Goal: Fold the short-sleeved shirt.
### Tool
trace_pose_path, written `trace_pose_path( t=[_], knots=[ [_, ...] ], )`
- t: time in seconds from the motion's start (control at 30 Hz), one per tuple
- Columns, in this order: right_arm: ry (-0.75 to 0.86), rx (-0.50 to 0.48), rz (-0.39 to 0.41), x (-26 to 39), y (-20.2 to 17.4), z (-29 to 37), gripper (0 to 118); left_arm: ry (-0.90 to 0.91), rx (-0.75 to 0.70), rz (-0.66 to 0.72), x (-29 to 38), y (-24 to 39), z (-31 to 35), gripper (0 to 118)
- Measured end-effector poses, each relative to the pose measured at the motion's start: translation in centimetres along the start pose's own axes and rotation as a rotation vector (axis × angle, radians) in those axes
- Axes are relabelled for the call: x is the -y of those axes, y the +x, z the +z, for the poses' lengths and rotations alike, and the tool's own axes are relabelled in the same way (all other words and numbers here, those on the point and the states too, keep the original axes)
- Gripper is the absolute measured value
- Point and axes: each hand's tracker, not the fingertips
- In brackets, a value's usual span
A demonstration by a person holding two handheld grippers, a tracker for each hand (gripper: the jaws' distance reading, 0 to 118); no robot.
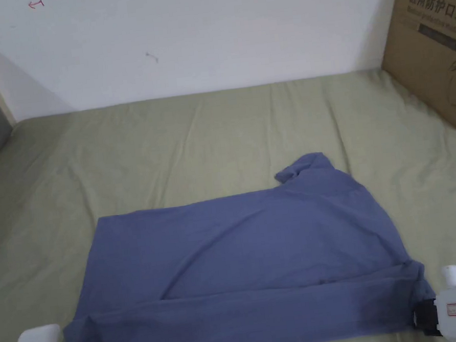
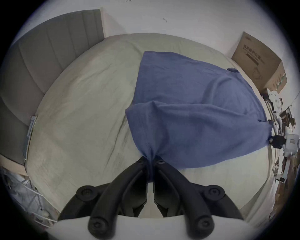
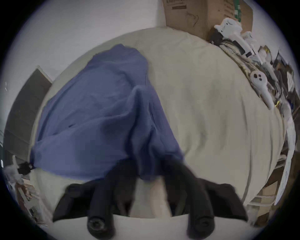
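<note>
Shirt (image 1: 241, 249), blue, lies on the green bed (image 1: 167, 140) with its near band lifted between two grips. At 7 o'clock the left gripper (image 2: 150, 162) has its jaws clamped on one corner; at 5 o'clock the right gripper (image 3: 150, 172) seems to pinch the other, though blur hides whether both jaws bite. I'd carry both corners toward 12 o'clock level and taut, so the fold lands straight.

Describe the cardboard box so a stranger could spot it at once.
Start at the bed with the green sheet against the white wall. At its far right corner a brown cardboard box leans. It is the one stiff, printed thing there, unlike the soft blue shirt.
</note>
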Motion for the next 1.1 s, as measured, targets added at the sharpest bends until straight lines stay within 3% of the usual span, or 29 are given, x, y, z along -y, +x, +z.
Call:
trace_pose_path(
  t=[0.03, 0.07, 0.13, 0.17, 0.27, 0.4, 0.6, 0.73, 0.87, 0.9, 0.93, 1.0, 1.03, 1.1],
  knots=[
    [0.001, -0.017, 0.022, -0.1, -0.7, 0.7, 15, 0.003, -0.003, -0.007, 0.1, 0.2, 0.3, 4],
    [0.006, -0.011, 0.075, -0.1, -1.4, 1.1, 12, 0.009, -0.005, -0.015, 0.1, 0.3, 0.5, 4],
    [0.014, 0.064, 0.214, -0.1, -2.3, 1.6, 12, 0.012, -0.004, -0.017, -0.1, -0.2, 0.7, 4],
    [0.017, 0.052, 0.225, -0.1, -2.6, 2.2, 11, 0.014, -0.003, -0.020, -0.1, -0.1, 1.0, 4],
    [0.022, 0.030, 0.176, -0.2, -1.7, 3.8, 11, 0.031, -0.002, -0.031, -0.2, -0.4, 2.1, 4],
    [0.048, -0.076, 0.042, -0.1, 0.9, 6.5, 11, 0.051, 0.006, -0.063, 0.3, -0.7, 4.3, 4],
    [0.031, -0.136, -0.057, 2.4, 4.2, 9.5, 11, 0.037, -0.004, -0.111, 3.4, -1.0, 6.5, 4],
    [-0.028, -0.084, -0.024, 5.6, 5.3, 9.0, 11, -0.019, -0.023, -0.131, 6.9, -1.0, 6.2, 4],
    [-0.071, -0.094, -0.032, 7.6, 5.6, 7.7, 11, -0.034, -0.031, -0.112, 8.7, -1.2, 4.9, 5],
    [-0.067, -0.089, -0.034, 7.7, 5.3, 7.9, 17, -0.032, -0.031, -0.087, 8.7, -1.1, 5.0, 13],
    [-0.056, -0.054, -0.034, 7.6, 5.1, 8.1, 33, -0.041, -0.039, -0.084, 8.5, -1.0, 5.2, 33],
    [-0.005, -0.030, -0.008, 6.9, 4.7, 9.0, 71, -0.049, -0.069, -0.090, 7.9, -1.2, 5.7, 85],
    [0.020, -0.026, -0.008, 6.2, 4.5, 9.6, 71, -0.043, -0.070, -0.092, 7.5, -1.5, 6.0, 93],
    [0.077, -0.022, 0.008, 4.7, 3.6, 11.0, 71, -0.003, -0.073, -0.079, 6.4, -1.5, 7.1, 94]
  ],
)
